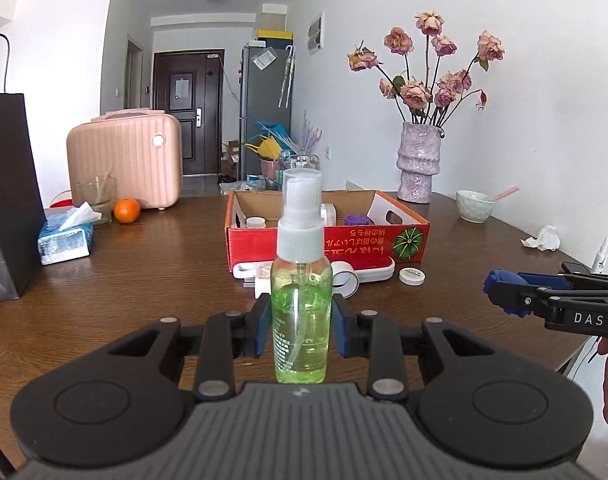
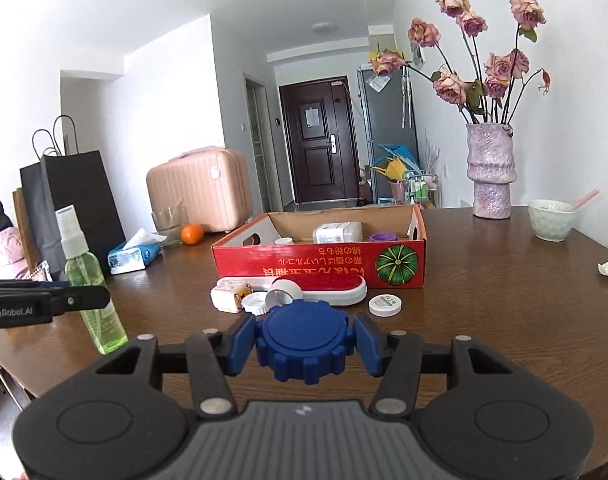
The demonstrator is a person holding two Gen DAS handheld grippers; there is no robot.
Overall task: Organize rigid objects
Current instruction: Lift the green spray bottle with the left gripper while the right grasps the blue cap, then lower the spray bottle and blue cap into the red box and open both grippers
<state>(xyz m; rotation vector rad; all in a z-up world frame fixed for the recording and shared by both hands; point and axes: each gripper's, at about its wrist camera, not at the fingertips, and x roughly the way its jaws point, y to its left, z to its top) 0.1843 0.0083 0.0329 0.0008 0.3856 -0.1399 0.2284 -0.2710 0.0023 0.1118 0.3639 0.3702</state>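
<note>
The bench (image 1: 144, 280) was dark wood-grain with a soft sheen. The spray bottle (image 1: 301, 312) looked like clear glossy plastic, its cap frosted. The box (image 2: 320, 268) was printed cardboard, the vase (image 2: 490, 172) rough and glittery, the knob (image 2: 304, 344) matt blue plastic.

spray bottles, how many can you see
2. A green clear-plastic spray bottle stands upright, clamped in the left gripper. A small white spray bottle stands at the table's far right edge. Others may be hidden inside the box.
</note>
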